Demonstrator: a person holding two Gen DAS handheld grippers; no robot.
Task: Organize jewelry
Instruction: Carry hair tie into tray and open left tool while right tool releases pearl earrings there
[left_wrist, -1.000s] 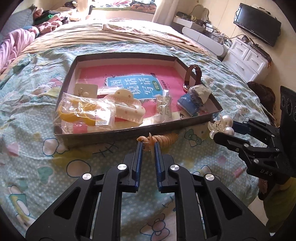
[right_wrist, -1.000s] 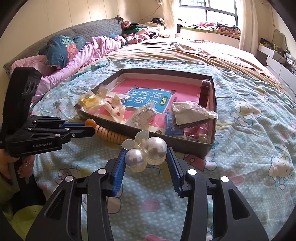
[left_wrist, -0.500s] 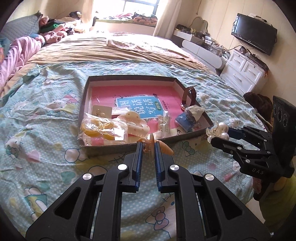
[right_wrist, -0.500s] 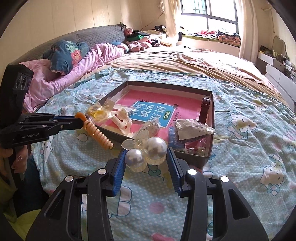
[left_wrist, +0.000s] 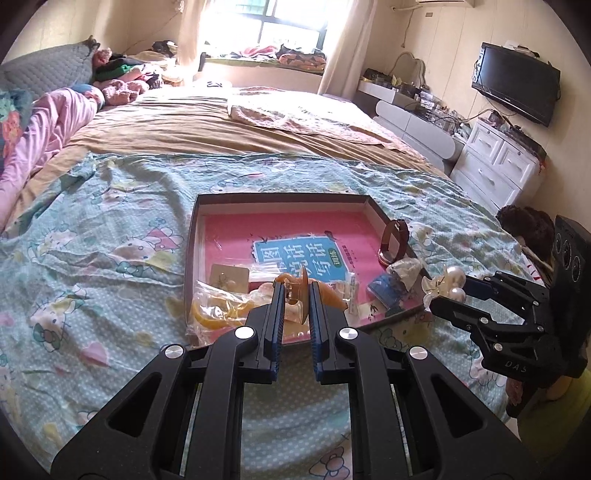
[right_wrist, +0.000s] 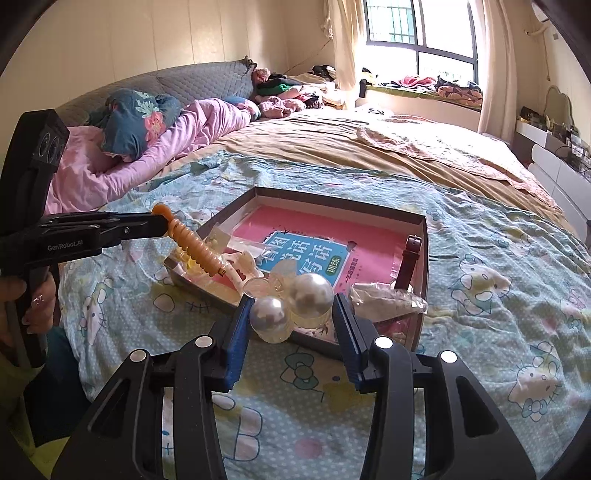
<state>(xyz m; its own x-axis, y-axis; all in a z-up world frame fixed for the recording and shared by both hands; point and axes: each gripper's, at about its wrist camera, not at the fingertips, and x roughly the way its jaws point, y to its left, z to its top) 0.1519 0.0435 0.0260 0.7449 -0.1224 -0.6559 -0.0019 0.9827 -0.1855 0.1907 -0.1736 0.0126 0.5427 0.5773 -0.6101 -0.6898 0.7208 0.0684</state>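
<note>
Here I am carrying two hair pieces at once above the bed, both headed, I judge, for the shallow dark box (left_wrist: 192, 236) lying on the cartoon-print bedspread (left_wrist: 110, 229). My left gripper (left_wrist: 297, 291) is pinching an orange spiral hair tie (right_wrist: 195, 247) between jaws pressed almost together; from the right camera the tie is hanging off the tips, sloping down over the box's near corner. My right gripper (right_wrist: 291, 314) is clamping a clear hair clip with two large pearls (right_wrist: 295, 299), its jaws partly spread around it, hovering near the box's front wall.

The box is already holding a pink booklet (left_wrist: 295, 232), a brown watch strap (left_wrist: 397, 242) leaning on the right wall, a bagged yellow item (left_wrist: 218, 312) and other small packets.

I am judging this as the carrying step: neither piece is down yet. Next I am needing to bring each gripper over a bare patch of the box floor, lower it, and spread the jaws without snagging the packets.
</note>
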